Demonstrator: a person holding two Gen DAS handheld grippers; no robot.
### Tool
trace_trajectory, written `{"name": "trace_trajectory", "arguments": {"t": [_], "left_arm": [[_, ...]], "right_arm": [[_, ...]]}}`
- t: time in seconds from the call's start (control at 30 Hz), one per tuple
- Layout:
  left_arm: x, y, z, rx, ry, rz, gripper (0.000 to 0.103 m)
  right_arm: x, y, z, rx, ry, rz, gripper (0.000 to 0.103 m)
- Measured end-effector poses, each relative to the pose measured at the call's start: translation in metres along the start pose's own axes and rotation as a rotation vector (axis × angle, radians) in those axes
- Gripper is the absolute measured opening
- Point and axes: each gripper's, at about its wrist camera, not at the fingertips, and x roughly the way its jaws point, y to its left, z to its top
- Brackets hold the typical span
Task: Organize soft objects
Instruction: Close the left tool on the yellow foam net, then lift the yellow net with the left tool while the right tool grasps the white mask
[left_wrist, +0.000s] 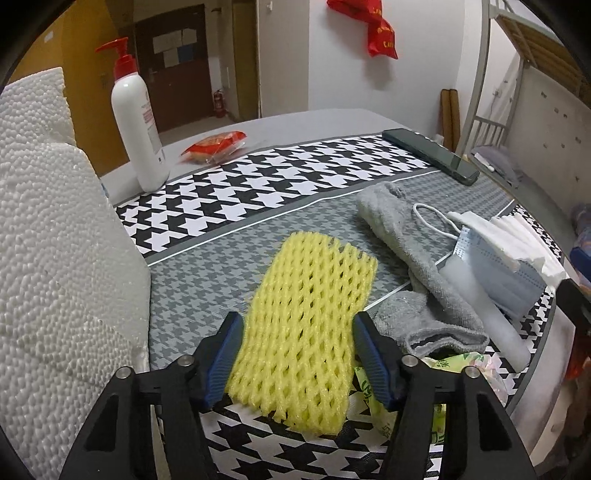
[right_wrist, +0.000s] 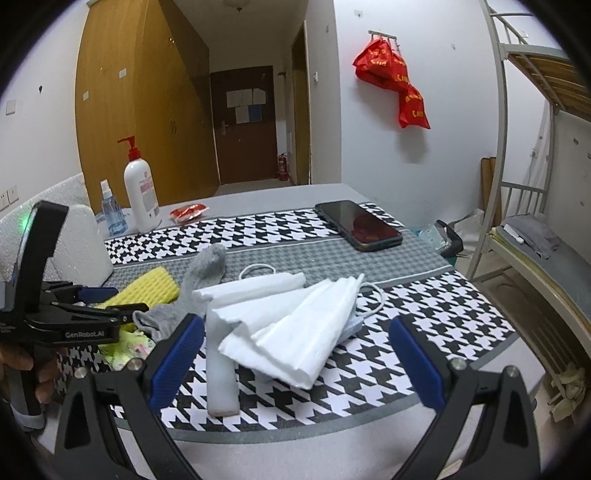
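Note:
A yellow foam net sleeve (left_wrist: 306, 325) lies on the houndstooth cloth (left_wrist: 258, 184), its near end between the blue pads of my left gripper (left_wrist: 297, 356); the jaws stand at its two edges. It also shows in the right wrist view (right_wrist: 147, 290), with the left gripper (right_wrist: 107, 301) over it. A grey sock (left_wrist: 424, 254) lies to its right. A blue face mask (left_wrist: 509, 273), white folded foam sheets (right_wrist: 295, 332) and a white foam bar (right_wrist: 221, 365) lie together. My right gripper (right_wrist: 295, 363) is open, above the foam sheets and bar.
A white styrofoam block (left_wrist: 55, 240) stands at the left. A pump bottle (left_wrist: 136, 122), a small spray bottle (right_wrist: 110, 214), a red snack packet (left_wrist: 216, 146) and a phone (right_wrist: 358, 225) sit at the back. A green printed packet (left_wrist: 376, 402) lies near the left gripper. A bunk bed frame (right_wrist: 517, 184) stands on the right.

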Motion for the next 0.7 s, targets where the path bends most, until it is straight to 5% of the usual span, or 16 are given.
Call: {"name": "trace_trajectory", "arguments": {"t": [0.1,0.2,0.5,0.7], "left_arm": [[-0.002,0.002,0.000,-0.006,-0.009,-0.012,0.046],[-0.004,0.006,0.001,-0.021,-0.018,-0.044,0.021],[-0.015,0.009,0.001,-0.037,-0.081,-0.135,0.019],[-0.020,0.007,0.001,-0.030,-0.103,-0.153,0.019]], "right_arm": [[0.006,-0.001,0.002,-0.014,0.015,-0.014,0.101],[0.011,-0.003,0.002,-0.021,0.029,-0.029,0.101],[0.016,-0.001,0.006,-0.012,0.048,-0.025,0.101],[0.027,-0.006,0.006,0.037,0.100,0.016,0.074]]}}
